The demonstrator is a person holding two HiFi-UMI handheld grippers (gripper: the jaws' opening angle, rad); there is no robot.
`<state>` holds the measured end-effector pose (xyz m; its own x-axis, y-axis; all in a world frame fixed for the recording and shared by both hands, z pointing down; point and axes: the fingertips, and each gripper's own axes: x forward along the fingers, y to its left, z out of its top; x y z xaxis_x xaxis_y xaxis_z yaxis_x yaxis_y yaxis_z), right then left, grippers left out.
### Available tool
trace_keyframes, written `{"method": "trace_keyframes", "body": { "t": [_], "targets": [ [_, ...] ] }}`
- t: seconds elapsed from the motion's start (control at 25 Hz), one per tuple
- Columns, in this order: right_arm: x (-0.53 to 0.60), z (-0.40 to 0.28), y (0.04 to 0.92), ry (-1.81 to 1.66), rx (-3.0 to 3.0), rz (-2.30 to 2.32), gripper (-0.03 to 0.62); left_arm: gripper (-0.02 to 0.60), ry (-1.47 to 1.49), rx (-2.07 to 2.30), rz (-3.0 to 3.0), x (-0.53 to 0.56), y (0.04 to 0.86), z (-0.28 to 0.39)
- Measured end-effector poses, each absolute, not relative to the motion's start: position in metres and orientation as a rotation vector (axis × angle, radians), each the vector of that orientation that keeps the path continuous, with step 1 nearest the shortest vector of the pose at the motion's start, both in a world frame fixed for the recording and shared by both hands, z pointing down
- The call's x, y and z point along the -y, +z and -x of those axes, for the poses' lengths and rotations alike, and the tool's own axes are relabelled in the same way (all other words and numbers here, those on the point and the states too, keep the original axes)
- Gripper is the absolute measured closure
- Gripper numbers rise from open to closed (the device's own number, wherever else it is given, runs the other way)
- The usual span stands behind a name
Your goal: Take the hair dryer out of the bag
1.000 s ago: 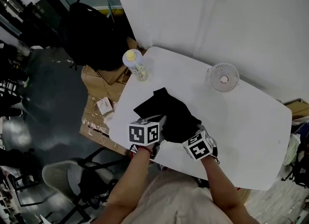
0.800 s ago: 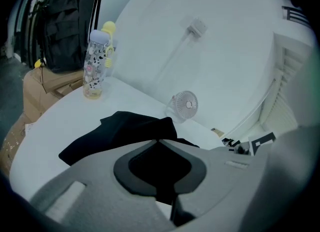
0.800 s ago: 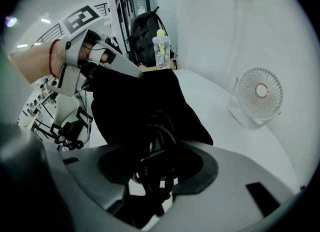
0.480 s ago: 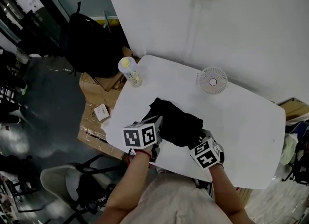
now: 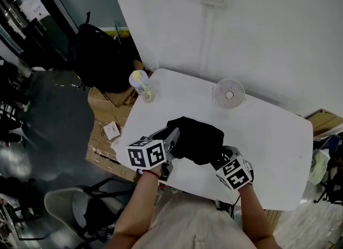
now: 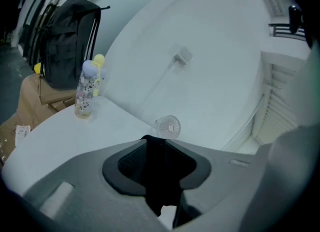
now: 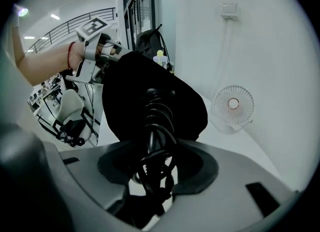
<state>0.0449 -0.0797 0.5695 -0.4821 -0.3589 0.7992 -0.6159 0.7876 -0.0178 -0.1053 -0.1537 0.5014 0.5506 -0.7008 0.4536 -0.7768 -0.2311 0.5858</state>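
A black cloth bag (image 5: pixel 195 139) hangs bunched above the white table (image 5: pixel 273 135), stretched between both grippers. My left gripper (image 5: pixel 174 134) has the bag's left edge in it; in the left gripper view the black fabric (image 6: pixel 160 176) fills the gap between the jaws, which are opening. My right gripper (image 5: pixel 218 159) is shut on the hair dryer's coiled black cord (image 7: pixel 156 121), which runs out of the bag (image 7: pixel 125 86). The dryer's body is hidden inside the bag.
A small white desk fan (image 5: pixel 229 93) stands at the table's far side and a bottle with a yellow cap (image 5: pixel 141 85) at its far left corner. On the floor to the left are a black backpack (image 5: pixel 99 55), flattened cardboard (image 5: pixel 107 130) and a chair (image 5: pixel 69 210).
Both grippers have risen and lifted the bag off the table. The bag, spread flat a second ago, is now bunched between them.
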Motion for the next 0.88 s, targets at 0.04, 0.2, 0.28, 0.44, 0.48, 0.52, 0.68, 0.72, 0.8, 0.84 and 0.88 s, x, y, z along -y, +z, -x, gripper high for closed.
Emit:
{"method": "trace_keyframes", "body": {
  "t": [0.04, 0.2, 0.28, 0.44, 0.48, 0.52, 0.68, 0.72, 0.8, 0.84, 0.88],
  "targets": [
    [0.079, -0.047, 0.567, 0.411, 2.138, -0.728, 0.391, 0.477, 0.091, 1.177, -2.009, 0.152, 0.494, 0.107],
    [0.075, -0.054, 0.558, 0.515, 2.199, -0.741, 0.391, 0.434, 0.007, 1.027, -2.196, 0.135, 0.469, 0.114],
    [0.074, -0.057, 0.552, 0.536, 2.221, -0.741, 0.391, 0.349, 0.118, 0.923, -2.345, 0.116, 0.472, 0.116],
    [0.076, -0.062, 0.542, 0.568, 2.245, -0.754, 0.391, 0.214, 0.53, 0.817, -2.582, 0.08, 0.502, 0.108],
    [0.076, -0.062, 0.54, 0.577, 2.25, -0.758, 0.391, 0.206, 0.598, 0.81, -2.607, 0.077, 0.509, 0.103],
    [0.077, -0.062, 0.539, 0.585, 2.257, -0.759, 0.391, 0.204, 0.642, 0.811, -2.625, 0.077, 0.514, 0.097],
    [0.075, -0.057, 0.532, 0.619, 2.285, -0.742, 0.391, 0.204, 0.79, 0.85, -2.682, 0.089, 0.528, 0.073],
    [0.074, -0.055, 0.531, 0.626, 2.29, -0.737, 0.391, 0.204, 0.84, 0.863, -2.69, 0.093, 0.531, 0.069],
    [0.073, -0.053, 0.531, 0.638, 2.291, -0.731, 0.391, 0.205, 0.933, 0.896, -2.688, 0.101, 0.536, 0.066],
    [0.073, -0.053, 0.532, 0.645, 2.29, -0.73, 0.391, 0.206, 0.971, 0.905, -2.677, 0.104, 0.538, 0.066],
    [0.073, -0.054, 0.533, 0.654, 2.289, -0.73, 0.391, 0.208, 1.001, 0.901, -2.662, 0.105, 0.541, 0.066]
  ]
}}
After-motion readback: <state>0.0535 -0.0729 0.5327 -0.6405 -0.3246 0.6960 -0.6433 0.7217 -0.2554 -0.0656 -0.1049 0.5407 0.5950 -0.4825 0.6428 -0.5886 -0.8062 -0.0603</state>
